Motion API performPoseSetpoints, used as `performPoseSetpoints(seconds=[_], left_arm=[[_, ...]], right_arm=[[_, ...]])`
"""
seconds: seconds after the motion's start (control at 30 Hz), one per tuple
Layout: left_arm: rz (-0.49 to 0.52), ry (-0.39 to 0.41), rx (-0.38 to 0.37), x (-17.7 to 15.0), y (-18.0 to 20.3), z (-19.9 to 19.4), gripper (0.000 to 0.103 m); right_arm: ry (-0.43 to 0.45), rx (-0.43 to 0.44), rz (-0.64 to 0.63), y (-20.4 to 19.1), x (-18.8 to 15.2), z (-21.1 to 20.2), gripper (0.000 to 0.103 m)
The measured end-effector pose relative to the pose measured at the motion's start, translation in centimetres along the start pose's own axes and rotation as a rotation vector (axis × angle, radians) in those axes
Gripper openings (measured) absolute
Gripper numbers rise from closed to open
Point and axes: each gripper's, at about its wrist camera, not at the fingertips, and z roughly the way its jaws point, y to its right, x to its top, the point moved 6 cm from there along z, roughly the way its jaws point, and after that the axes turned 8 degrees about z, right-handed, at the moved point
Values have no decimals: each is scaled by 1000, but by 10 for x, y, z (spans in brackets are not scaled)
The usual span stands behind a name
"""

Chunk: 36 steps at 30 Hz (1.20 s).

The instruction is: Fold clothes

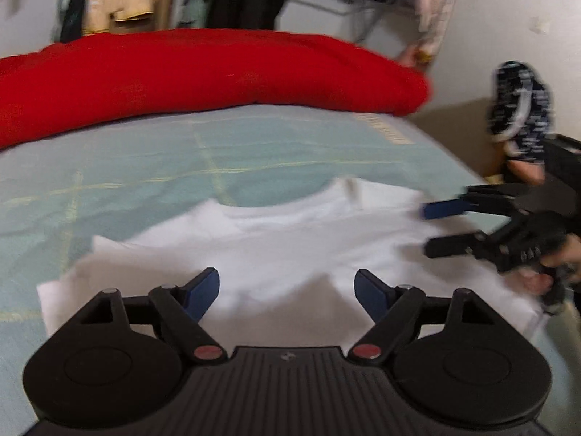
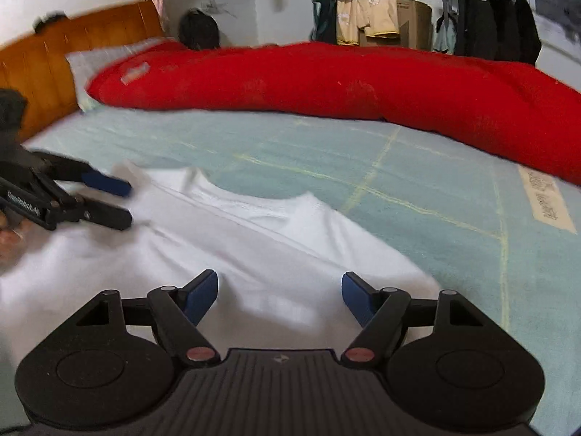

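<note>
While both of my tongs hang over the bed, the white cotton T-shirt (image 1: 290, 247) lies spread flat on the pale green bedsheet with thin yellow lines (image 1: 145, 160), its neckline turned toward the far side of the bed. My left tongs (image 1: 287, 287) stand wide apart, their blue-padded fingers (image 1: 203, 290) hovering above the near part of the shirt with nothing between them; I cannot tell whether the tips brush the cloth. My right tongs (image 2: 279, 290) are likewise spread wide over the white fabric, gripping nothing, their blue pads on either side of a soft crease.

From the left wrist view I see my right tongs (image 1: 435, 229) coming in from the right edge, the two black fingers parted above the shirt's right shoulder area, with my hand (image 1: 544, 276) wrapped around the handle behind them. From the right wrist view my left tongs (image 2: 116, 200) reach in from the left, parted as well, over the shirt's sleeve near the collar.

Beyond the shirt a long, puffy red quilt (image 2: 326, 80) stretches across the far side of the bed. An orange-brown wooden headboard (image 2: 54, 69) stands at the left of the right wrist view, and dark jackets (image 2: 486, 11) hang against the far wall beside a brown cardboard box (image 2: 414, 21). Both views are somewhat blurred.
</note>
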Motion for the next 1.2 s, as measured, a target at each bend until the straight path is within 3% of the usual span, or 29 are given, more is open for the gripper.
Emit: performPoseSetpoints(seconds=[0.07,0.1,0.17,0.27,0.43,0.53,0.7,0.8,0.97,1.07,1.2], left_arm=[[24,1,-71,-8,12,-7,83],[20,-8,-62,-13,12,-6,83],[11,-30,-37,-24,9,-4,83],[-47,-53,32,-48,-15,-24,82],[-127,0,39,-54,-27,-68,83],[-118,32,5,-52,-14,-77,86],[-173,-61,50,-89,-4,-61,85],[-144,-48,74,-102,4,-79,85],[12,-39,135,-95,30,-111,86],[85,-52,128,-91,49,-107,86],[109,-56,98,-83,69,-83,87]], right_arm=[[1,93,32,-11,-2,-11,79],[-6,145,44,-18,-5,-14,80],[-26,134,15,-25,-15,-18,80],[-84,46,-40,-17,-40,-25,80],[-16,52,135,11,-54,-78,84],[11,63,131,-1,-56,-96,85],[-22,68,99,-30,-78,-94,85],[-75,33,135,-29,-102,-94,85],[-13,-31,167,-31,-121,-135,89],[7,2,141,-53,-120,-145,94],[19,84,146,-82,-110,-126,94]])
